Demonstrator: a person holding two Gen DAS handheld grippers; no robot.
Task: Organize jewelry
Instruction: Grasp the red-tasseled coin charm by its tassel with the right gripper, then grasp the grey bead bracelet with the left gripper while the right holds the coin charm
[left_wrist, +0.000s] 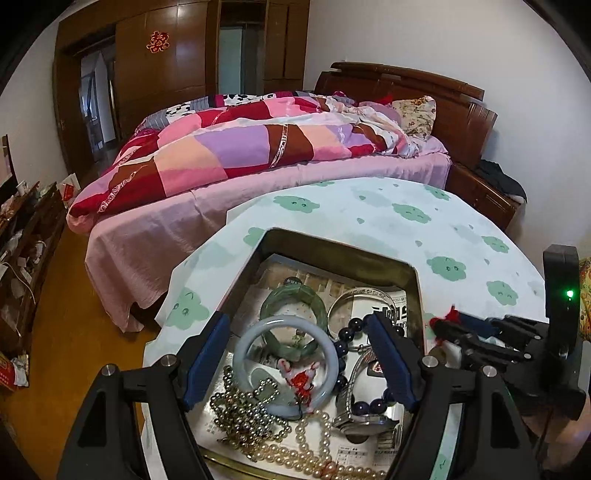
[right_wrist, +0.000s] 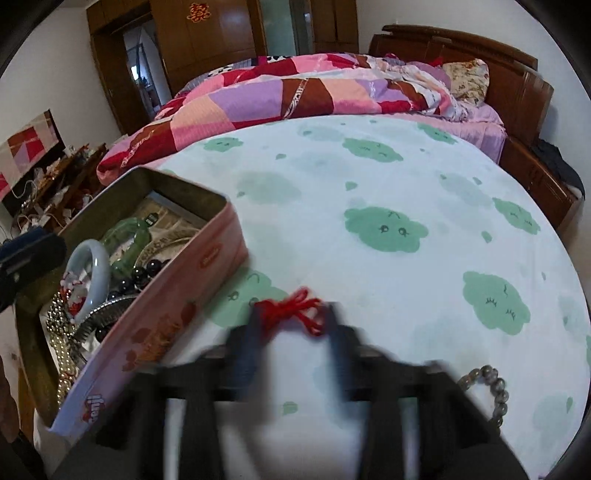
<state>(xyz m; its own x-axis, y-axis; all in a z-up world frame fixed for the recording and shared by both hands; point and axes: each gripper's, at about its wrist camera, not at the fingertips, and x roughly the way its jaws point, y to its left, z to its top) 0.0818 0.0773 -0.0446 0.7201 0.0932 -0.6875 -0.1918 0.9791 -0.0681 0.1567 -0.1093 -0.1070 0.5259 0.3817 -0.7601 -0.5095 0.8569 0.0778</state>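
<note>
Jewelry lies heaped in an open tin (left_wrist: 416, 295) on the worktop (left_wrist: 436, 229), and the left gripper (left_wrist: 299, 354) hangs right over it with its jaws spread wide and holding nothing. Between the two blue pads (left_wrist: 207, 354) sits a pale blue bangle (left_wrist: 288, 363), lying flat on the paper lining, its ring spanning most of the gap. A green bangle (left_wrist: 293, 308) lies just beyond it, farther along the fingers' line, and partly under its far edge. A dark bead bracelet (left_wrist: 349, 328) curls beside the right-hand pad, a watch (left_wrist: 360, 417) lies nearer the camera, and gold beads (left_wrist: 240, 410) and a pearl string (left_wrist: 306, 446) pile up at the near edge.

The right gripper (right_wrist: 291, 325) is outside the tin, to its right, over the cloud-print cloth. Its picture is smeared by motion; a knot of red string (right_wrist: 295, 310) shows between the blurred fingers, which seem drawn in around it, though whether they truly pinch it I cannot tell. A grey bead bracelet (right_wrist: 491, 391) lies on the cloth beside this gripper's right side.

For anything in the tin, the left hand is plainly nearer. The pale bangle is straight ahead and below its jaws, so a short drop would likely bracket it across its width.
</note>
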